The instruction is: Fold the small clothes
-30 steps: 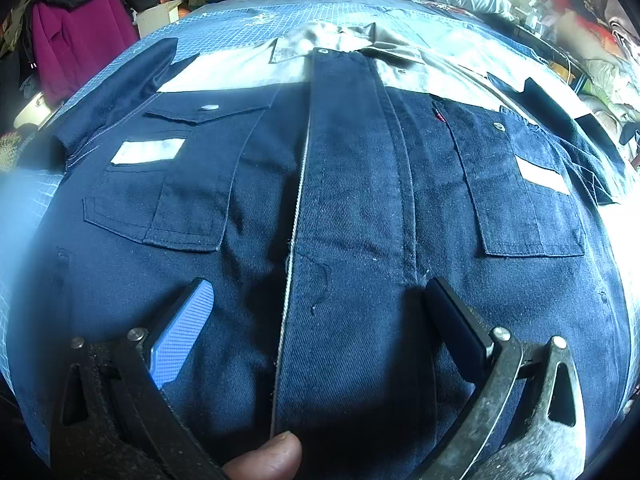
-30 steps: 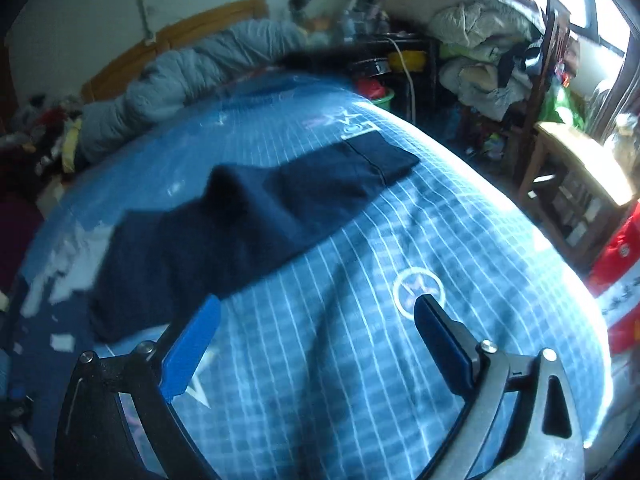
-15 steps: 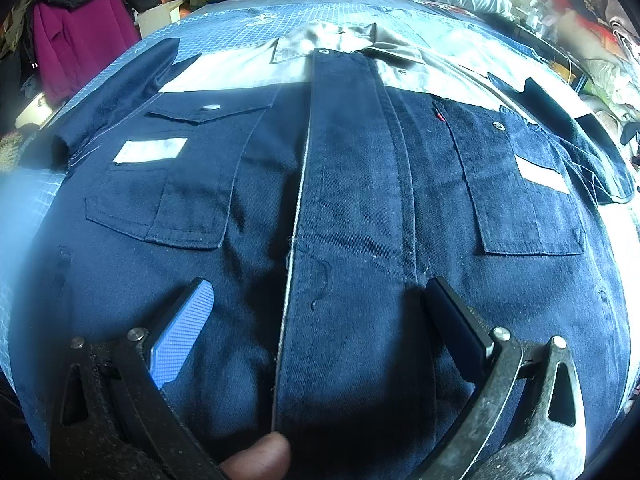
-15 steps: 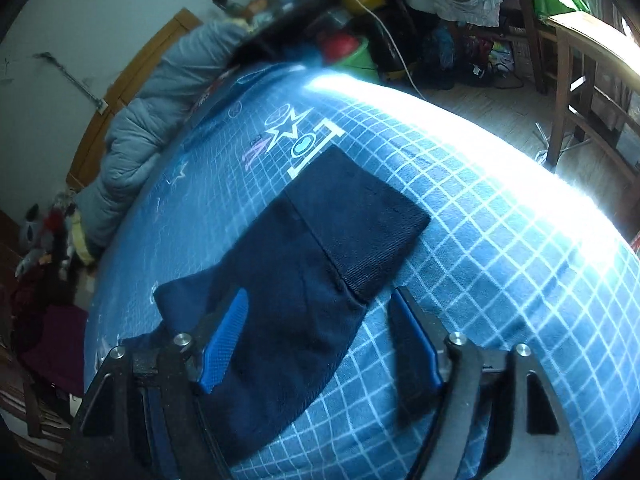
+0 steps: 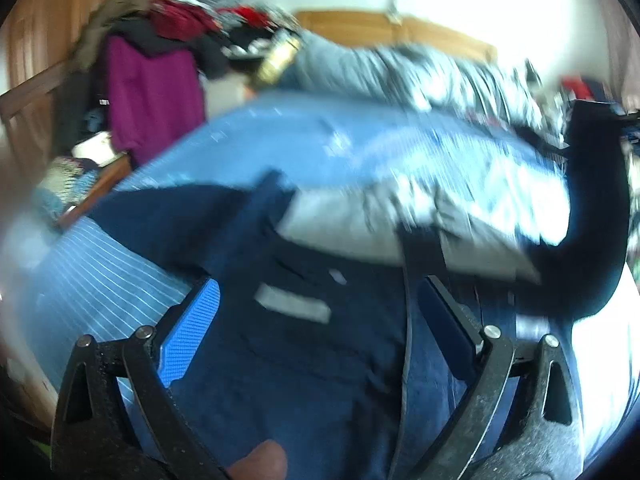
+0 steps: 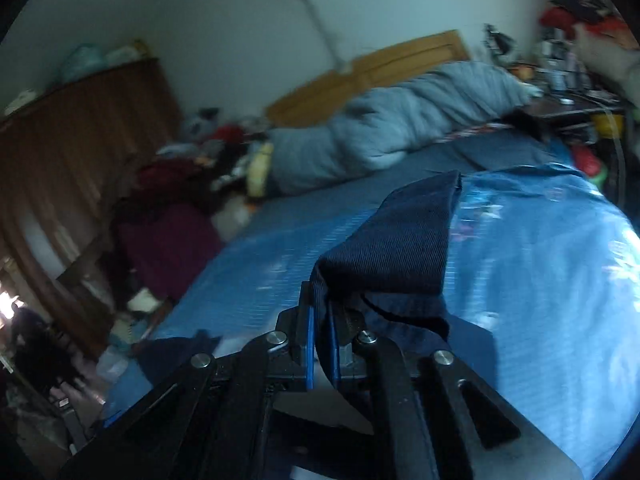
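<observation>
above the bed (image 6: 540, 280), right gripper (image 6: 322, 354) just clamped the sleeve (image 6: 400, 248); left gripper (image 5: 320, 336) apart.

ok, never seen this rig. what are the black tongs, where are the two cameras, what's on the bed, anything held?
No robot: a person holds a two-finger gripper in each hand, and each gripper carries a fisheye camera looking along its fingers. The left wrist view shows the left gripper open, holding nothing, above a navy shirt spread on the blue checked bedsheet. The right wrist view shows the right gripper; its jaws have just been closing and are now shut on the shirt's sleeve, lifted off the sheet. The raised sleeve also shows at the right edge of the left view. Both pictures are motion-blurred.
</observation>
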The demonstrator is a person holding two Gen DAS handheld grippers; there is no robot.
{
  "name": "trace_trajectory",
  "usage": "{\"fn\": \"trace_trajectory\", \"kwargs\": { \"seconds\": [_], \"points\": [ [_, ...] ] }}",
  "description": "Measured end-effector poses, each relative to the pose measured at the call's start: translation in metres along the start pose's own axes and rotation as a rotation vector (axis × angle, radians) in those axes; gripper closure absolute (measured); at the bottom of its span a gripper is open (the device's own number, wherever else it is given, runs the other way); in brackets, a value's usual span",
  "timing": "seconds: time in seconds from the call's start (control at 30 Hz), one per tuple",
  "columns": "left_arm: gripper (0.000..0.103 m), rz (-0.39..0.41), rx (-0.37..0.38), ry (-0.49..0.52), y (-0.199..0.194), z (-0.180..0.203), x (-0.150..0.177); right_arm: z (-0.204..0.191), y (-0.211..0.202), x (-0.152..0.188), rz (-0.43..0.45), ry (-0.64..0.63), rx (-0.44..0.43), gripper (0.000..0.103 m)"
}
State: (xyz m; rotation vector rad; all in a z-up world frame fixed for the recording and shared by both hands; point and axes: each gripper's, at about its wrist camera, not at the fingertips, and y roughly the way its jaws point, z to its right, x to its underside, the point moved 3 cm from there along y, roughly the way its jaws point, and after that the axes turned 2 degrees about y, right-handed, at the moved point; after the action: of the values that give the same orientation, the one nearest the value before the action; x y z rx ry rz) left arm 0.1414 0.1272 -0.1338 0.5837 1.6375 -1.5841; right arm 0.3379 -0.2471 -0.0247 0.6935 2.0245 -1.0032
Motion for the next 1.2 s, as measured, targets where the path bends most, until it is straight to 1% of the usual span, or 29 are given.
{"fn": "trace_trajectory", "kwargs": {
  "seconds": [0.03,0.07,0.1,0.13,0.17,0.2,0.23,0.27,0.3,0.33,0.37,0.43,0.5,0.57,0.6,0.63,0.7,0.77,0.8,0.87,0.9,0.93,0.97,1.0,1.07,1.1,1.13,1.2],
  "points": [
    [0.005,0.018,-0.010,-0.022,-0.005,-0.013,-0.007,-0.039,0.027,0.005,-0.016,-0.039,-0.046,0.087],
    [0.005,0.030,-0.020,-0.039,-0.008,-0.024,-0.011,-0.073,0.057,0.016,-0.052,-0.053,-0.101,0.085],
    [0.005,0.033,-0.027,-0.047,-0.008,-0.030,-0.012,-0.102,0.087,0.031,-0.105,-0.052,-0.145,0.079],
    [0.005,0.027,-0.034,-0.050,-0.007,-0.039,-0.011,-0.128,0.114,0.050,-0.163,-0.062,-0.171,0.071],
    [0.005,0.015,-0.038,-0.047,-0.004,-0.046,-0.009,-0.147,0.134,0.070,-0.214,-0.083,-0.168,0.071],
    [0.005,-0.001,-0.042,-0.042,0.001,-0.049,-0.005,-0.161,0.144,0.089,-0.247,-0.100,-0.161,0.071],
    [0.005,-0.024,-0.046,-0.036,0.007,-0.053,0.002,-0.169,0.146,0.107,-0.263,-0.102,-0.169,0.071],
    [0.005,-0.045,-0.043,-0.033,0.013,-0.057,0.006,-0.169,0.144,0.123,-0.277,-0.097,-0.181,0.071],
    [0.005,-0.073,-0.033,-0.032,0.022,-0.062,0.011,-0.164,0.138,0.138,-0.290,-0.097,-0.179,0.068],
    [0.005,-0.085,-0.026,-0.032,0.024,-0.064,0.014,-0.154,0.131,0.153,-0.303,-0.102,-0.153,0.065],
    [0.005,-0.102,-0.016,-0.036,0.032,-0.066,0.017,-0.138,0.121,0.170,-0.316,-0.107,-0.116,0.063],
    [0.005,-0.129,0.006,-0.050,0.042,-0.065,0.021,-0.104,0.103,0.197,-0.351,-0.108,-0.016,0.063],
    [0.005,-0.146,0.032,-0.073,0.051,-0.060,0.023,-0.059,0.081,0.212,-0.364,-0.096,0.118,0.063],
    [0.005,-0.145,0.049,-0.077,0.049,-0.053,0.028,-0.020,0.053,0.226,-0.353,-0.042,0.225,0.062],
    [0.005,-0.150,0.061,-0.076,0.049,-0.049,0.031,0.006,0.046,0.229,-0.354,0.014,0.262,0.059],
    [0.005,-0.162,0.076,-0.071,0.050,-0.044,0.034,0.028,0.039,0.232,-0.360,0.091,0.289,0.058],
    [0.005,-0.185,0.093,-0.064,0.056,-0.034,0.039,0.063,0.035,0.238,-0.362,0.203,0.290,0.058],
    [0.005,-0.194,0.110,-0.061,0.056,-0.024,0.040,0.072,0.041,0.241,-0.359,0.250,0.248,0.054],
    [0.005,-0.190,0.116,-0.056,0.054,-0.019,0.040,0.076,0.047,0.243,-0.367,0.267,0.226,0.046],
    [0.005,-0.184,0.119,-0.046,0.052,-0.014,0.038,0.084,0.061,0.252,-0.400,0.291,0.217,0.045],
    [0.005,-0.184,0.119,-0.043,0.052,-0.013,0.038,0.087,0.066,0.254,-0.414,0.305,0.206,0.057],
    [0.005,-0.188,0.117,-0.039,0.053,-0.012,0.037,0.091,0.069,0.258,-0.435,0.320,0.196,0.087],
    [0.005,-0.192,0.112,-0.038,0.053,-0.012,0.037,0.095,0.070,0.258,-0.442,0.340,0.195,0.087],
    [0.005,-0.194,0.107,-0.041,0.054,-0.013,0.037,0.100,0.064,0.256,-0.408,0.365,0.166,0.090],
    [0.005,-0.199,0.095,-0.048,0.058,-0.017,0.037,0.116,0.050,0.252,-0.364,0.398,0.148,0.092],
    [0.005,-0.203,0.091,-0.051,0.061,-0.018,0.037,0.123,0.050,0.255,-0.369,0.428,0.129,0.092],
    [0.005,-0.208,0.088,-0.054,0.065,-0.018,0.038,0.127,0.054,0.260,-0.383,0.441,0.131,0.092],
    [0.005,-0.215,0.084,-0.063,0.073,-0.018,0.038,0.125,0.061,0.266,-0.406,0.407,0.133,0.092]
  ]
}}
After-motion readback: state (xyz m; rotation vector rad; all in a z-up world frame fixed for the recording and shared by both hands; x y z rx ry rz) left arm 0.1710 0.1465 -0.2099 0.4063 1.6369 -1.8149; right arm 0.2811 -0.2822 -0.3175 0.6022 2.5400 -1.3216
